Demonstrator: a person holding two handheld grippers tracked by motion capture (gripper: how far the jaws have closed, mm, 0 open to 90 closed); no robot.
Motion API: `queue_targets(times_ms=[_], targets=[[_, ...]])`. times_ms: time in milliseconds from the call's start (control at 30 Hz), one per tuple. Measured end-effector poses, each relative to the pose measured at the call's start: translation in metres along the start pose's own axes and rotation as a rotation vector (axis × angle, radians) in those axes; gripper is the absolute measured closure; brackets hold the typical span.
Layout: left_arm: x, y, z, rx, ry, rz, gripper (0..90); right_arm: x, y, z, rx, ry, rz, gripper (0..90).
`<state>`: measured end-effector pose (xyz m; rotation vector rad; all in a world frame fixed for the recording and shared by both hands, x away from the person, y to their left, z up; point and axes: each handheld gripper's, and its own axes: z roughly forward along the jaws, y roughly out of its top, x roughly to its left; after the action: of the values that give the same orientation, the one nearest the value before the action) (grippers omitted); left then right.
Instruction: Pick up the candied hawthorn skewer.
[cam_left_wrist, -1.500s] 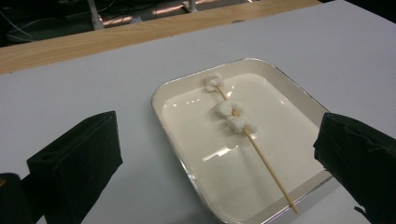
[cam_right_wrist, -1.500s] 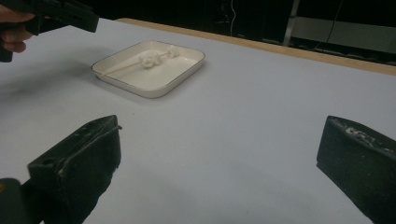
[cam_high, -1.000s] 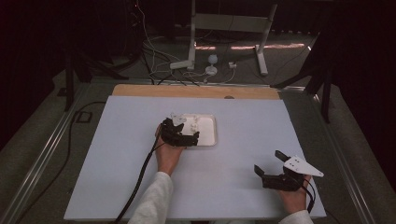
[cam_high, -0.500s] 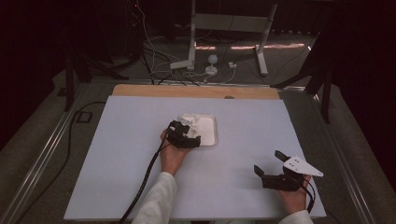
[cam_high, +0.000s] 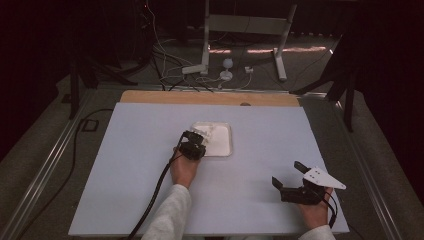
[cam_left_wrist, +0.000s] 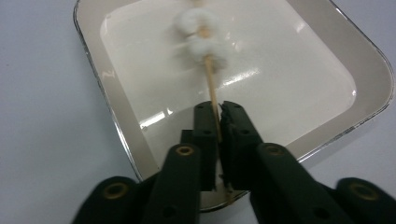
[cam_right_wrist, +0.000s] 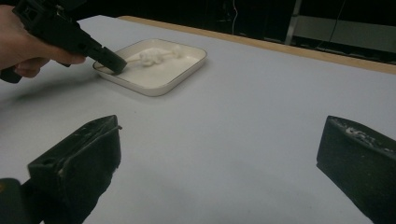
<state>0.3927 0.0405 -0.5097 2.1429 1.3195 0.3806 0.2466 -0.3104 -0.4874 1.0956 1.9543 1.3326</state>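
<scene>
A thin wooden skewer (cam_left_wrist: 211, 84) carrying white puffy pieces (cam_left_wrist: 203, 28) lies tip-away over a shallow white tray (cam_left_wrist: 369, 70). My left gripper (cam_left_wrist: 217, 109) has just been closing and now stands shut on the skewer's near end. In the high view the left gripper (cam_high: 196, 142) sits at the near-left edge of the tray (cam_high: 222, 147). My right gripper (cam_high: 286, 173) rests open at the near right of the table, its jaws (cam_right_wrist: 219, 135) wide apart with nothing between them. From there I also see the left gripper (cam_right_wrist: 112, 60), the skewer (cam_right_wrist: 150, 57) and the tray (cam_right_wrist: 159, 88).
A white sheet (cam_high: 125, 165) covers the table, with a wooden strip (cam_high: 210, 97) along its far edge. Beyond it stand a metal stand (cam_high: 207, 45) and loose cables (cam_high: 165, 75) on the floor. A black cable (cam_high: 155, 195) trails from the left gripper.
The left hand has shifted slightly at the tray's near-left edge. The right hand and its gripper have kept still.
</scene>
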Motion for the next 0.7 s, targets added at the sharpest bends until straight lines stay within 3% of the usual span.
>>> queue_targets(times_ms=[100, 233, 700], targets=[[0.0, 0.0, 0.0, -0.001, 0.011, -0.009, 89.5, 0.0, 0.0, 0.0, 0.0, 0.0, 0.0, 0.0], [0.005, -0.002, -0.002, -0.008, -0.016, -0.041, 89.8, -0.001, 0.0, -0.001, -0.002, -0.001, 0.002, 0.0], [0.013, -0.008, -0.024, -0.065, -0.042, -0.054, 89.9, -0.001, -0.001, 0.001, 0.002, -0.005, 0.012, 0.0]])
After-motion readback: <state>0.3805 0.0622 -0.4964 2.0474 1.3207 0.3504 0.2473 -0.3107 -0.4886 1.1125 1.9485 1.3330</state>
